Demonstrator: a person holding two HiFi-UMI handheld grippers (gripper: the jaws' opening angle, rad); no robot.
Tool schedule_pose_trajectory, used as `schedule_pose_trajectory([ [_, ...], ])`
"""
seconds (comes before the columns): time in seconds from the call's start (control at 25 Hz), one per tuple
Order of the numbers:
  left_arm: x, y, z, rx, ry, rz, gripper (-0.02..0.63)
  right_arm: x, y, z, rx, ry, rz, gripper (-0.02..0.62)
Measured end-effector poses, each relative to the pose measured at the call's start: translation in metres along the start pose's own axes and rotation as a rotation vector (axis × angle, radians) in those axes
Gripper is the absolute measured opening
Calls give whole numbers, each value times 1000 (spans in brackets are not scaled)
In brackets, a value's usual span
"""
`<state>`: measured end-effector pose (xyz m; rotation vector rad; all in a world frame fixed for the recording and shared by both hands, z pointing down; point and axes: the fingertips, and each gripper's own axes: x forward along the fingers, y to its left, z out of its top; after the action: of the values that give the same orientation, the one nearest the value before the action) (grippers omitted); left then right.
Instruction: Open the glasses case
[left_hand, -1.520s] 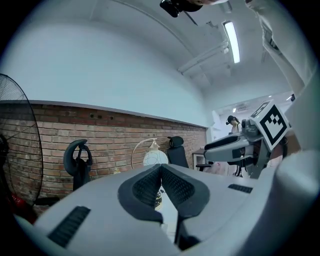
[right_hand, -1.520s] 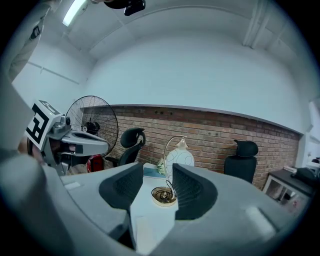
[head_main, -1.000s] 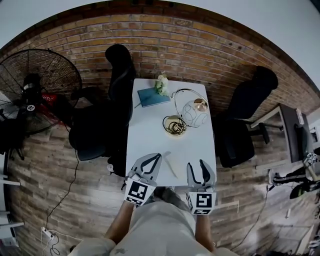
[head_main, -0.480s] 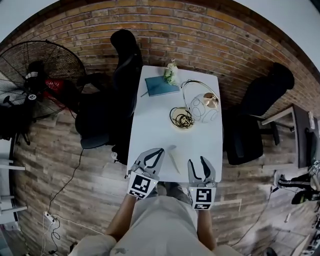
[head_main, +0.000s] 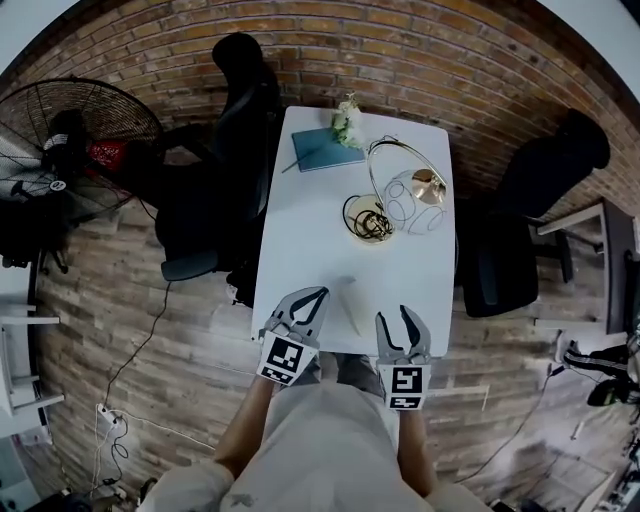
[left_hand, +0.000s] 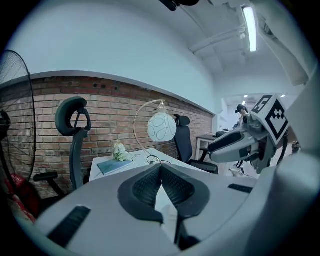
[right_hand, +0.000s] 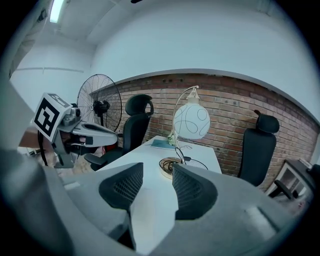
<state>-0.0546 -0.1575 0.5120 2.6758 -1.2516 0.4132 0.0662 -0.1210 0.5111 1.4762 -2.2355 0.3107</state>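
Two grippers hover at the counter's near edge. The left gripper is clenched and empty, the right gripper half-spread on nothing. The pale glasses case lies untouched between them. Beyond it are a cable bowl, a globe lamp and a teal notebook.

No words, brand names or numbers can be read anywhere. The only signs are black-and-white square code patterns: one on the marker cube of the left gripper, another on the marker cube of the right gripper. The floor fan carries a small pale badge at its hub, too small to read.
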Motion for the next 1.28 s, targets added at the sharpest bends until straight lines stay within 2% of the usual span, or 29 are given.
schedule_pose_trajectory([
  [0.36, 15, 0, -34, -33, 71, 7, 6, 18, 3, -36, 7, 75, 45, 187],
  [1.28, 45, -3, -119, -52, 258, -36, 6, 50, 13, -97, 8, 208, 98, 187],
])
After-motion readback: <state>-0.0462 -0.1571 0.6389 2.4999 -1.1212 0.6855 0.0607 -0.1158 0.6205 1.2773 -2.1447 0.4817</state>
